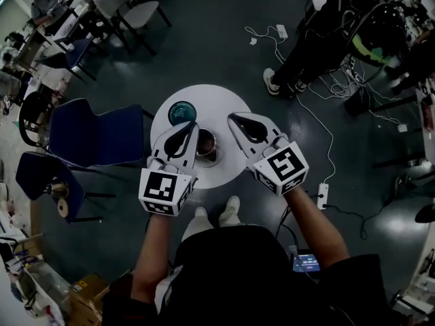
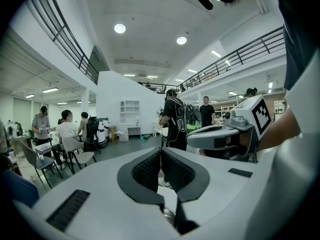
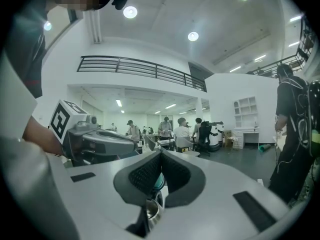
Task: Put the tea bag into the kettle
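Note:
A small metal kettle (image 1: 206,145) stands open-topped on the round white table (image 1: 207,97), between my two grippers. My left gripper (image 1: 193,125) hovers at its left side with the jaws together and nothing visible in them. On the kettle's right, my right gripper (image 1: 232,117) is shut too and holds nothing I can see. The left gripper view shows a bit of the kettle's rim (image 2: 169,214) below the closed jaws (image 2: 161,151). Under the right jaws (image 3: 160,152) appear the kettle (image 3: 150,210) and a teal cup (image 3: 158,181). No tea bag is in view.
The teal cup (image 1: 182,113) sits at the table's far left. Blue chairs (image 1: 95,136) stand close on the left. A person (image 1: 319,32) stands beyond the table at the upper right, with cables and a power strip (image 1: 322,195) on the floor.

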Tool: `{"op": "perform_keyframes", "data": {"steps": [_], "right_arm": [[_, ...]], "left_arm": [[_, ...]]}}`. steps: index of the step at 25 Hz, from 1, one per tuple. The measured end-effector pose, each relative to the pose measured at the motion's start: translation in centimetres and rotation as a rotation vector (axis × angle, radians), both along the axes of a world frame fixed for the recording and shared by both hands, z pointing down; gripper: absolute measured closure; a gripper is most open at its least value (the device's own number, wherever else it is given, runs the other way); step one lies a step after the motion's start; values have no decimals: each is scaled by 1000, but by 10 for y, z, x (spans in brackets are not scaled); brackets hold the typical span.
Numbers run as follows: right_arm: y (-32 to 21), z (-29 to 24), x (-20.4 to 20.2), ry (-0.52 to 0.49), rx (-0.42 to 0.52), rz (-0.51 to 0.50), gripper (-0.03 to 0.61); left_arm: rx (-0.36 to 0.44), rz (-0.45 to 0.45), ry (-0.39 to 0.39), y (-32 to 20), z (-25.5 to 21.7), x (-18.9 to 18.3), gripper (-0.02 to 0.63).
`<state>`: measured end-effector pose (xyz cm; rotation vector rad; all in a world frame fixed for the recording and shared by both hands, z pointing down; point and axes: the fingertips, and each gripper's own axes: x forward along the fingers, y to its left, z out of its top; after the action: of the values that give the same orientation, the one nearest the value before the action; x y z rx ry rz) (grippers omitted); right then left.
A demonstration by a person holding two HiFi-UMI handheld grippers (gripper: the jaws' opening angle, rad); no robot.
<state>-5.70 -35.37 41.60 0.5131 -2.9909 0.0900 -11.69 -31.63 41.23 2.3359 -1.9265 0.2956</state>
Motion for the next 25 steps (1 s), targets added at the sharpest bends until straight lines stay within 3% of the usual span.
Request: {"op": "perform_keyframes", "data": {"steps": [5,16,25], "right_arm": [[6,0,10,-15,4,20,558],[58,-25,-22,-25,13,85,558],[117,-52,-36,-34,52,111,560]], "left_arm": [[13,-3,47,8,4,3,595],[39,37,29,67,-19,-37,595],[71,75,20,123,-41,-45,595]]}}
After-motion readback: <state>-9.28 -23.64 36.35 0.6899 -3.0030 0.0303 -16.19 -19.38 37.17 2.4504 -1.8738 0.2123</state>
